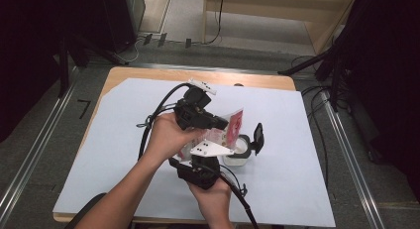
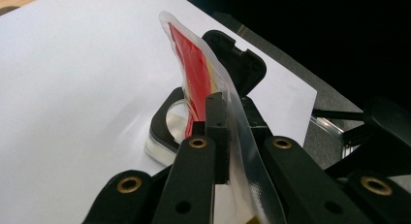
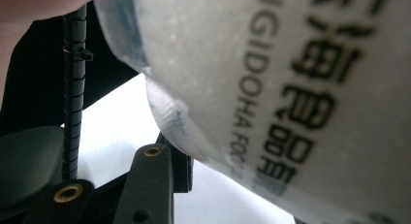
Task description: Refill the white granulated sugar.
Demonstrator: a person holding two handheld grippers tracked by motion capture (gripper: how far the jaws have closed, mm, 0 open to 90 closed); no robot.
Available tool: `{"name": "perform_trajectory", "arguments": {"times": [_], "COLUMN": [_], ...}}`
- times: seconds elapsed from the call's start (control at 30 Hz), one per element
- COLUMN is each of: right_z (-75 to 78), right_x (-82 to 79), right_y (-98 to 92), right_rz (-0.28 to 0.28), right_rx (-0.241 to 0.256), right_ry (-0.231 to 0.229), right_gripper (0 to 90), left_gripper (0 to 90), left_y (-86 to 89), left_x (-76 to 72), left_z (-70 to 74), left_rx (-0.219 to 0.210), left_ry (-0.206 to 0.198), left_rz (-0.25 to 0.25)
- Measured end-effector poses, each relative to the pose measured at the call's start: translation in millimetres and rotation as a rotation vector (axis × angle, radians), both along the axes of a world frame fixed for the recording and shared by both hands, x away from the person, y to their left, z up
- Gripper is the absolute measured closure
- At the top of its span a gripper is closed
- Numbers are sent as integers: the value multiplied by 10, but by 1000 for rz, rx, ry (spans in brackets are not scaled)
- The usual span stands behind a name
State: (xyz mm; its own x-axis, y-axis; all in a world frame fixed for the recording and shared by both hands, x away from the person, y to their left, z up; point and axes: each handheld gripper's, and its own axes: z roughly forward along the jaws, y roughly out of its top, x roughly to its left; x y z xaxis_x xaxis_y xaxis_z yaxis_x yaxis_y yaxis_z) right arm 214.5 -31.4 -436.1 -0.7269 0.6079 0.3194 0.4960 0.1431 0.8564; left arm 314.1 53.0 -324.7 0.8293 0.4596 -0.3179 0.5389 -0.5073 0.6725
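Packet (image 1: 232,128), red with a clear edge, hangs over the white sheet (image 1: 297,140), just above an open jar (image 1: 239,153) whose black lid is flipped back. Left gripper (image 2: 224,118) has its jaws clamped on the packet's clear edge. Right gripper (image 1: 210,152) meets the packet from below, its grip impossible to judge.

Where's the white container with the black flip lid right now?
In the high view, the container stands on the white sheet right of centre, lid open, just right of the right gripper and under the packet.
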Motion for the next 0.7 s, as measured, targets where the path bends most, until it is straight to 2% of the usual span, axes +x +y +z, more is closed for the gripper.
{"name": "perform_trajectory", "arguments": {"times": [0.13,0.7], "right_z": [1,7], "right_x": [3,17], "right_y": [9,24], "right_rz": [-4,-4], "right_rx": [-10,1], "right_ry": [-3,-3], "right_gripper": [635,636], "left_gripper": [877,877], "left_y": [8,10], "left_x": [4,-1], "left_z": [0,16], "left_rx": [2,4], "left_ry": [-6,-14], "left_rz": [-2,1]}}
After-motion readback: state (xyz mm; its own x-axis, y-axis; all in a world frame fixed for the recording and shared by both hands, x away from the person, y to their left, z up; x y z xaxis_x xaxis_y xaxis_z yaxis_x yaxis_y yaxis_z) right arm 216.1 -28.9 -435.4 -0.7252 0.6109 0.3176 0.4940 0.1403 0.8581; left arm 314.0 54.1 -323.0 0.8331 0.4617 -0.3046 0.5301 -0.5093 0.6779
